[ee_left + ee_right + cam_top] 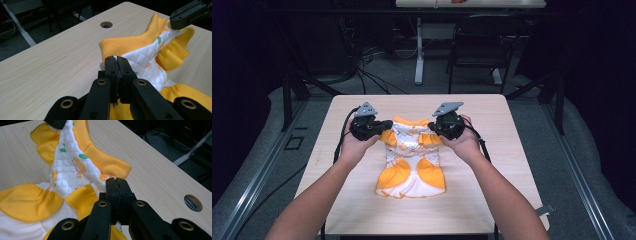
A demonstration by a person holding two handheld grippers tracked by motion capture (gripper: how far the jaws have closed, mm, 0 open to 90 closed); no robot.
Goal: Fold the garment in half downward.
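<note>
Dark room beyond the table (492, 200); we note a black chair (484, 45) and the white leg of another desk (419, 55) on the grey floor behind it, with loose cables nearby. We work on a pale wood-grain tabletop with a round cable hole (106, 24) near its far edge.

We see a small orange and white garment (412, 165) lying near the middle of the table, its lower part flat on the wood, its upper end gathered between the two grippers. Fabric is quilted white with small orange and green prints, orange ruffles at the sides, and an orange ribbed band (130, 45) along the top.

Left gripper (379, 127): held in the left hand (354, 145), jaws pressed together with the garment's white edge caught between them at its top left corner.

Right gripper (437, 127): held in the right hand (464, 142), jaws likewise pressed together, pinching the garment at the opposite top corner, just below the ribbed band.

We record both grippers at about the same height, facing one another, with the band sagging between them
</note>
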